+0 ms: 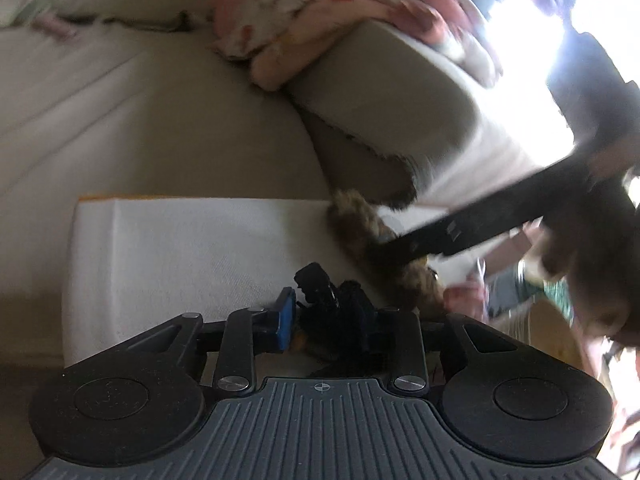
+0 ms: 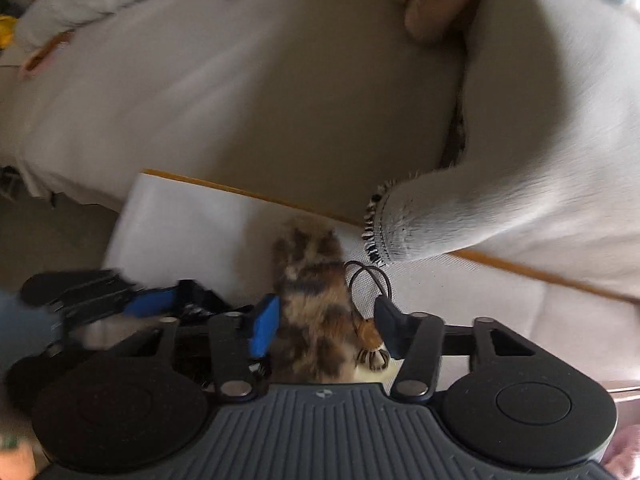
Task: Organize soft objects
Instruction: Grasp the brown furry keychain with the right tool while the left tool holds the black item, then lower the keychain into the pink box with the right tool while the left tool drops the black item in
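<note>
On the bed edge: a white folded cloth (image 2: 192, 232) with an orange-trimmed far border lies flat on the beige sheet (image 2: 260, 92), and both my grippers work over it.
Right gripper (image 2: 326, 326): it points steeply down at the cloth, its blue pad (image 2: 264, 326) against the left flank of a mottled brown furry toy (image 2: 312, 300).
Right fingers: partly closed around the toy; the left pad touches the fur, the right finger sits by a small orange-brown part of it, and I cannot tell whether it presses.
Furry toy: upright between my right fingers, resting on the white cloth, a thin black cord loop (image 2: 368, 280) just beside it.
Left gripper (image 1: 332, 320): low over the near edge of the cloth, with a small black fuzzy object (image 1: 320, 296) between its fingers.
Left fingers: half spread; the blue pad (image 1: 286, 318) shows on the left, the other is hidden by the black thing, so I cannot tell whether I pinch it.
From the left wrist: the right gripper's dark arm reaches in from the right onto the furry toy (image 1: 356, 220).
Pillow (image 2: 540, 128): pale grey, its fringed corner overhanging the far edge of the cloth, near the toy.
Blanket (image 1: 320, 8): pink and white floral, bunched on top of the pillow.
</note>
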Demonstrator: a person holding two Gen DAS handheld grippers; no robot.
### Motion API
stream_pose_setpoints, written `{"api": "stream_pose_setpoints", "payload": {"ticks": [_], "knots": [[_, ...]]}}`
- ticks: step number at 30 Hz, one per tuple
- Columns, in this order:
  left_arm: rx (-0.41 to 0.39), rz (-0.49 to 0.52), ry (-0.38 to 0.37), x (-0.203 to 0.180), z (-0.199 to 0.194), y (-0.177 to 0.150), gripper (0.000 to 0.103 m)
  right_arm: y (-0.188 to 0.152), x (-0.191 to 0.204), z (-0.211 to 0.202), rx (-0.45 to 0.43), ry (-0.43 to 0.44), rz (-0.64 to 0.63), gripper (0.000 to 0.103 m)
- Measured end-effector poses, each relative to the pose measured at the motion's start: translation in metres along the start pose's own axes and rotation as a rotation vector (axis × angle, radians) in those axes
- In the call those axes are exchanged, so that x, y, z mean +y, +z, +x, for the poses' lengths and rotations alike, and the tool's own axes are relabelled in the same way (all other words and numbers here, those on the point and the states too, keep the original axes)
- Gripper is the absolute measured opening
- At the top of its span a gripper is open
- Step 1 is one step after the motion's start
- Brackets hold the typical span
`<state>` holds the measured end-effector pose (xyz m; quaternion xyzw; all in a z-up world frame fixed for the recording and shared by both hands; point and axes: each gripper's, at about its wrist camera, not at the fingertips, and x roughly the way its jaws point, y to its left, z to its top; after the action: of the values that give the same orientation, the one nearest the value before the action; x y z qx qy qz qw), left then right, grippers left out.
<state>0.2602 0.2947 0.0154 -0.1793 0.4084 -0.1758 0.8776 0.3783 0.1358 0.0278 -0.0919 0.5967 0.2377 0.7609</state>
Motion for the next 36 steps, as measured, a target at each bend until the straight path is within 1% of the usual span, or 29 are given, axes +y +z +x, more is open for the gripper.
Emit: {"api": "stream_pose_setpoints", "payload": {"ticks": [1, 2, 4, 7, 11, 13, 17, 20, 23, 26, 28, 30, 32, 34, 36], "knots": [[-0.018, -0.016, 0.001, 0.000, 0.001, -0.001, 0.033, 0.000, 0.000, 0.001, -0.003, 0.003, 0.005, 0.030], [-0.039, -0.026, 0.008, 0.000, 0.002, -0.002, 0.033, -0.002, 0.001, -0.001, -0.017, -0.001, 0.006, 0.023], [-0.080, -0.035, 0.030, -0.004, 0.003, -0.005, 0.031, -0.007, 0.000, -0.013, -0.033, 0.036, 0.005, 0.012], [-0.126, -0.022, 0.054, -0.010, 0.000, -0.004, 0.030, -0.016, -0.001, -0.043, -0.098, 0.057, 0.007, 0.010], [-0.182, -0.017, 0.038, -0.017, -0.020, 0.001, 0.030, -0.034, -0.001, -0.092, -0.193, 0.090, -0.019, 0.009], [-0.206, 0.001, 0.054, -0.024, -0.035, 0.004, 0.030, -0.045, -0.001, -0.116, -0.241, 0.102, -0.032, 0.009], [-0.264, 0.030, 0.058, -0.046, -0.074, 0.013, 0.030, -0.064, -0.002, -0.175, -0.360, 0.139, -0.036, 0.008], [-0.328, 0.088, 0.067, -0.077, -0.112, 0.023, 0.030, -0.079, -0.008, -0.236, -0.480, 0.160, -0.043, 0.008], [-0.404, 0.143, 0.056, -0.120, -0.155, 0.037, 0.030, -0.100, -0.016, -0.305, -0.603, 0.166, -0.044, 0.008], [-0.462, 0.200, 0.017, -0.167, -0.189, 0.048, 0.030, -0.127, -0.027, -0.371, -0.741, 0.141, -0.044, 0.008], [-0.494, 0.246, -0.009, -0.201, -0.205, 0.051, 0.030, -0.142, -0.036, -0.408, -0.811, 0.110, -0.042, 0.008], [-0.514, 0.278, -0.045, -0.232, -0.214, 0.052, 0.030, -0.160, -0.046, -0.439, -0.855, 0.058, -0.036, 0.008], [-0.522, 0.306, -0.086, -0.260, -0.214, 0.053, 0.030, -0.173, -0.061, -0.460, -0.894, 0.027, -0.028, 0.008], [-0.512, 0.335, -0.111, -0.285, -0.205, 0.053, 0.030, -0.186, -0.075, -0.477, -0.922, 0.003, -0.018, 0.008], [-0.479, 0.347, -0.135, -0.308, -0.185, 0.052, 0.030, -0.197, -0.089, -0.489, -0.933, -0.008, -0.002, 0.008]]}}
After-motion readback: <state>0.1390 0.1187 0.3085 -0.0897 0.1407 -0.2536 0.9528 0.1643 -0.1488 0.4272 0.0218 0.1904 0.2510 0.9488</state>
